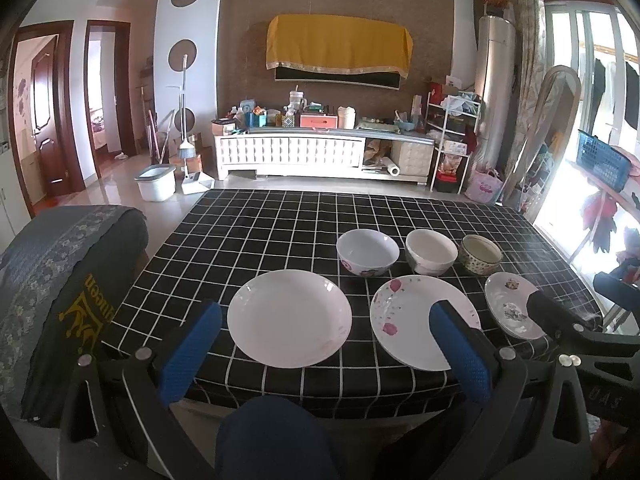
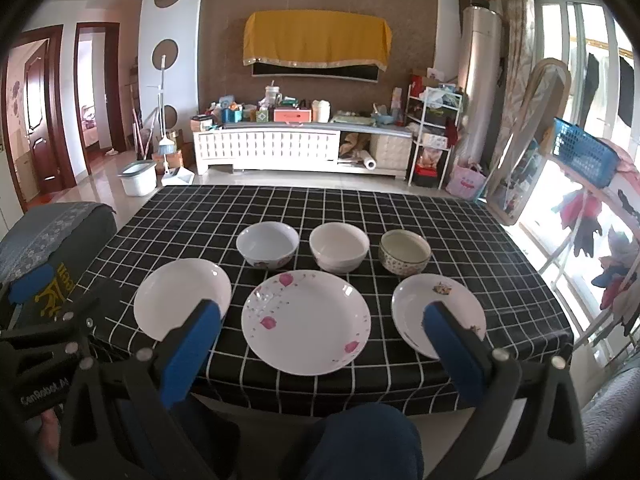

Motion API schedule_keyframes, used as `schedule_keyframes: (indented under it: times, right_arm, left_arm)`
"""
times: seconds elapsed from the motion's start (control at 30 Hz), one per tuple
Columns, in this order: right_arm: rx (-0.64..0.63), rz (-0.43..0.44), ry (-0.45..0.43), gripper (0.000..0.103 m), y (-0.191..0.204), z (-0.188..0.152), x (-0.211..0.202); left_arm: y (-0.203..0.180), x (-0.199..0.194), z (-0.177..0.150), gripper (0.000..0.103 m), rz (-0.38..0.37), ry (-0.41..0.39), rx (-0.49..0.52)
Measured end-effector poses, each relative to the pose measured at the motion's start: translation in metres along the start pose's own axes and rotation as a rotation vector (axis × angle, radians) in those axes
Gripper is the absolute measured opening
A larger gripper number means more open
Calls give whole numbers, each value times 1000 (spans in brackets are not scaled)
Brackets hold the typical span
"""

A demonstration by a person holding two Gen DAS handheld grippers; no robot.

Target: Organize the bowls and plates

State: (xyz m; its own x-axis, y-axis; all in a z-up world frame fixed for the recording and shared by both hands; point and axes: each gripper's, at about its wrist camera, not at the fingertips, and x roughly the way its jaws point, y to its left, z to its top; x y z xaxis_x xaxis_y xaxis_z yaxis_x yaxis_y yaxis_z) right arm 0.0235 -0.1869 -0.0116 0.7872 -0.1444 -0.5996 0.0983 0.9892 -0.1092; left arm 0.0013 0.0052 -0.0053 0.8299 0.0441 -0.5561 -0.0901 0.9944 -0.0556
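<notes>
Right now both of your tools hang over the near edge of the bench (image 2: 400,216), which is covered in a black cloth with a white grid. Your left tool (image 1: 326,354) is released, its blue pads spread wide and gripping nothing; the plain white plate (image 1: 289,318) shows between them, lying flat on the cloth. Your right tool (image 2: 322,350) is likewise released and empty, framing the rose-print plate (image 2: 306,322) at the middle of the front row.

The three plates sit in a row close to the near edge: the plain white plate on the left, the rose-print plate in the centre, and a smaller patterned plate (image 2: 438,314) on the right. They lie near one another but apart.

Behind them stand three bowls, upright, also in a row and apart: a floral bowl (image 2: 267,245) on the left, a white bowl (image 2: 339,247) in the middle, and a speckled bowl (image 2: 405,252) on the right.

In the left wrist view, part of your right tool reaches in from the right, over the smaller patterned plate.
</notes>
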Motion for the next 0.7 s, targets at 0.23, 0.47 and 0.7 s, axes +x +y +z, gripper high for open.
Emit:
schedule_keyframes:
  times: [0.23, 0.47, 0.7]
  right_arm:
    - [1, 6, 3, 103, 0, 4, -3]
    - [0, 7, 2, 103, -1, 4, -4]
    - [0, 7, 3, 103, 0, 5, -5]
  left_arm:
    - [0, -3, 4, 103, 3, -9, 11]
    - [-2, -6, 5, 103, 2, -14, 11]
    - [-2, -6, 5, 103, 8, -16, 15]
